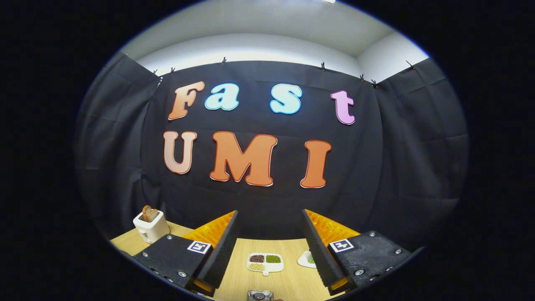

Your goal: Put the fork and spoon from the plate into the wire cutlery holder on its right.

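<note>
**Claw spread wide above the table, nothing held**

Hovered over a light wooden table [288, 280], aimed level at the black cloth wall. Gripper [269, 225] parted wide, with nothing between its black foam pads [223, 246]; orange ribbed backing seen behind each pad, and a square black-and-white marker atop each finger body.

Seen between the fingers, on the table beyond them: a small white divided dish [265, 263] with three compartments, one filled with dark reddish-brown grains, one with green, one with pale yellowish. Just right of that dish, half hidden by the right finger: a white plate [306, 260] with something green on it, too small and too covered to identify. Fork, spoon and wire cutlery holder not made out; could not tell where they lay.

Nearest, below the gap between the fingers: a small metallic object [259, 295] with a dark round centre, cut off and not identifiable.

Far left, beyond the left finger: a white toaster [150, 228] with two brown slices of toast [149, 213] standing up out of its slots.
</note>
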The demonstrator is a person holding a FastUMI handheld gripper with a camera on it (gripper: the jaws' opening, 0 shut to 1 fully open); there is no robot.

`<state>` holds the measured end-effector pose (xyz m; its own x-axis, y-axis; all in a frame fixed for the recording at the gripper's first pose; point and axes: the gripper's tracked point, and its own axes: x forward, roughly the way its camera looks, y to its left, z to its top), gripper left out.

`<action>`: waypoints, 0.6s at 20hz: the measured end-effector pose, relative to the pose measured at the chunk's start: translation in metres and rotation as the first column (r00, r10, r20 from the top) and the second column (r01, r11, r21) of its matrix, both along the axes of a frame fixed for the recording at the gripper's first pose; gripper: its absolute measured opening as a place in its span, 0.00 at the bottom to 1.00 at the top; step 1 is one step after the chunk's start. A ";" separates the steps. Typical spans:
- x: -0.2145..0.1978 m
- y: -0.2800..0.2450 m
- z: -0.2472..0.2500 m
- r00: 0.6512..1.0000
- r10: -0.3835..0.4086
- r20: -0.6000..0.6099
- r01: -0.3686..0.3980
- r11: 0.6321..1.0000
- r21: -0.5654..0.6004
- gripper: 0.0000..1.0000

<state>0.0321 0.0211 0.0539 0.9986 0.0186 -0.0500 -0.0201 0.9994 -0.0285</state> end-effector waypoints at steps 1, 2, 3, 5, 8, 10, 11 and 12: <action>-0.001 0.001 0.002 1.000 0.000 0.005 0.000 1.000 0.006 0.89; 0.001 0.002 0.004 1.000 -0.001 0.010 0.000 1.000 0.012 0.89; 0.000 0.002 0.005 1.000 -0.003 0.014 0.003 1.000 0.017 0.90; 0.000 0.000 0.006 1.000 -0.009 0.022 0.008 1.000 0.020 0.90; -0.001 0.001 0.008 1.000 -0.007 0.029 0.006 0.999 0.039 0.90; -0.001 0.002 0.008 0.999 -0.002 0.032 0.001 0.999 0.047 0.90; -0.001 0.002 0.008 0.999 0.001 0.035 -0.003 0.999 0.048 0.92; -0.001 0.003 0.008 0.999 0.001 0.035 -0.003 0.999 0.049 0.92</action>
<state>0.0313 0.0241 0.0617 0.9996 0.0224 -0.0143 -0.0221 0.9996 0.0196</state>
